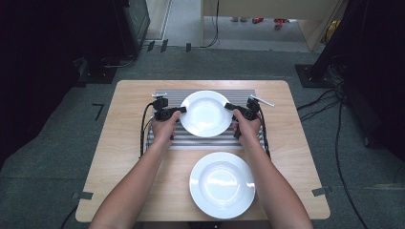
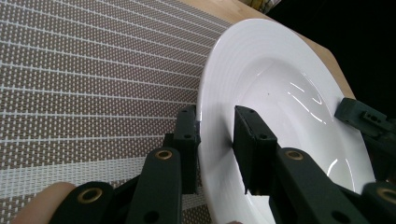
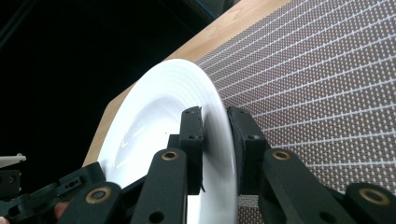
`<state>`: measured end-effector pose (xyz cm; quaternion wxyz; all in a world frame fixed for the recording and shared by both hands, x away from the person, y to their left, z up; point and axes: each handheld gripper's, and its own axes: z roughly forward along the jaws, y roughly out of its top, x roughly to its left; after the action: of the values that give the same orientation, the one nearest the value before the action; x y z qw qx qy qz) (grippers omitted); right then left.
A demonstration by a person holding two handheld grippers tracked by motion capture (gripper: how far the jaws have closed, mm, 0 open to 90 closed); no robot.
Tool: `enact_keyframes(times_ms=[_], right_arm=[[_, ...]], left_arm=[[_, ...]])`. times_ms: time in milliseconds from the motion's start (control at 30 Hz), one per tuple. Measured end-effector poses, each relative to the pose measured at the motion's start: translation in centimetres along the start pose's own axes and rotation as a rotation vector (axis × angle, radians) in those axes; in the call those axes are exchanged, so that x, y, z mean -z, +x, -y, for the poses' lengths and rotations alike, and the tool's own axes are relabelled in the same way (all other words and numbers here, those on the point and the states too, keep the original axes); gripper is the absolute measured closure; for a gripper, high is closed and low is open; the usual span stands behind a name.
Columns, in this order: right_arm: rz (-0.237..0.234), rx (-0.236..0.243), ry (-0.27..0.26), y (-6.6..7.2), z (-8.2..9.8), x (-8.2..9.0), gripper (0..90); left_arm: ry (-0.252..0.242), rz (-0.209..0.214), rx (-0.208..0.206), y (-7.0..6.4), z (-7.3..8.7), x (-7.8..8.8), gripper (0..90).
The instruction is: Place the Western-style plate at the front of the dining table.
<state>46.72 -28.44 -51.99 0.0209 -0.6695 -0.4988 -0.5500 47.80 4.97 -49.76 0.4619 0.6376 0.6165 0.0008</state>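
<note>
Nearest the person, at 6 o'clock on the table (image 1: 129, 191), a second plate (image 1: 222, 185) lies flat on bare wood, apart from both hands. It matches the held one: white, round, with a broad rim and a shallow well.

Beyond it, toward 12 o'clock, both forearms reach forward to the plate (image 1: 206, 113), which sits over the striped mat (image 1: 191, 141). The left gripper (image 1: 180, 110) meets its rim at 9 o'clock and the right gripper (image 1: 230, 108) at 3 o'clock. The two grips are opposite each other, probably so that the plate stays level and its weight is shared.

In the left gripper view, the left gripper (image 2: 216, 135) has its jaws narrowed onto the rim of the plate (image 2: 280, 107), one pad under it and one on the inner face. In the right gripper view, the right gripper (image 3: 215, 140) pinches the rim of the plate (image 3: 154, 121) the same way, with a jaw on each side of the edge. Both hold the rim only, probably because it is the sole part thin enough to fit between the pads.

The plate is glossy white, with faint concentric ridges around the rim and bright streaks of light in its well. It looks clean and empty. Whether it rests on the mat or hangs just above it cannot be told.
</note>
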Motion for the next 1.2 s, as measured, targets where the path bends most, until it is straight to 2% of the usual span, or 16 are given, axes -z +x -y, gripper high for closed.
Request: enact_keyframes(times_ms=[233, 333, 400, 567, 633, 667, 700, 733, 767, 800, 933, 967, 1000, 1100, 1133, 1200], right_arm=[[0.007, -0.012, 0.0, -0.2, 0.1, -0.3, 77.7], [0.017, -0.011, 0.003, -0.5, 0.0, -0.2, 77.6], [0.022, 0.0, -0.007, -0.5, -0.1, 0.0, 77.3], [0.038, 0.015, 0.004, -0.4, -0.1, 0.1, 77.5], [0.061, 0.033, 0.013, -0.7, 0.1, -0.2, 75.8], [0.06, 0.036, 0.009, -0.7, 0.1, -0.2, 75.5], [0.069, 0.055, 0.005, -0.6, 0.2, -0.3, 74.7], [0.081, 0.077, 0.002, -0.4, 0.3, -0.3, 73.9], [0.081, 0.077, 0.002, -0.4, 0.3, -0.3, 73.9], [0.104, 0.118, -0.008, -0.2, 0.4, -0.4, 68.4], [0.113, 0.146, -0.029, 0.0, 0.4, -0.3, 55.8], [0.113, 0.146, -0.029, 0.0, 0.4, -0.3, 55.8], [0.113, 0.167, -0.04, 0.2, 0.2, -0.1, 50.5], [0.109, 0.206, -0.038, 0.7, 0.1, 0.5, 40.5], [0.109, 0.206, -0.038, 0.7, 0.1, 0.5, 40.5], [0.1, 0.246, -0.009, 1.4, -0.2, 1.3, 35.0]], left_arm=[[-0.003, -0.015, 0.003, -0.1, -0.1, -0.3, 72.1], [0.024, -0.016, 0.004, -0.3, -0.2, -0.6, 71.8], [0.031, -0.012, -0.006, -0.5, -0.1, -0.7, 71.8], [0.039, -0.015, -0.001, -0.3, 0.0, -0.9, 70.8], [0.034, -0.023, -0.018, -0.5, 0.0, -1.0, 70.5], [0.039, -0.05, -0.053, -0.9, 0.0, -1.1, 69.8], [0.039, -0.05, -0.053, -0.9, 0.0, -1.1, 69.0], [0.046, -0.063, -0.083, -1.1, 0.0, -1.1, 68.2], [0.046, -0.063, -0.083, -1.1, 0.0, -1.1, 67.0], [0.047, -0.058, -0.085, -1.1, 0.0, -1.1, 64.5], [0.005, -0.043, -0.094, -1.4, -0.4, -0.2, 52.5], [0.005, -0.043, -0.094, -1.4, -0.4, -0.2, 48.0], [-0.005, -0.042, -0.099, -1.5, -0.7, 0.5, 43.9], [-0.009, -0.047, -0.133, -2.0, -0.8, 1.4, 30.9], [-0.009, -0.047, -0.133, -2.0, -0.8, 1.4, 26.6], [-0.011, -0.047, -0.185, -2.4, -0.6, 2.3, 20.9]])
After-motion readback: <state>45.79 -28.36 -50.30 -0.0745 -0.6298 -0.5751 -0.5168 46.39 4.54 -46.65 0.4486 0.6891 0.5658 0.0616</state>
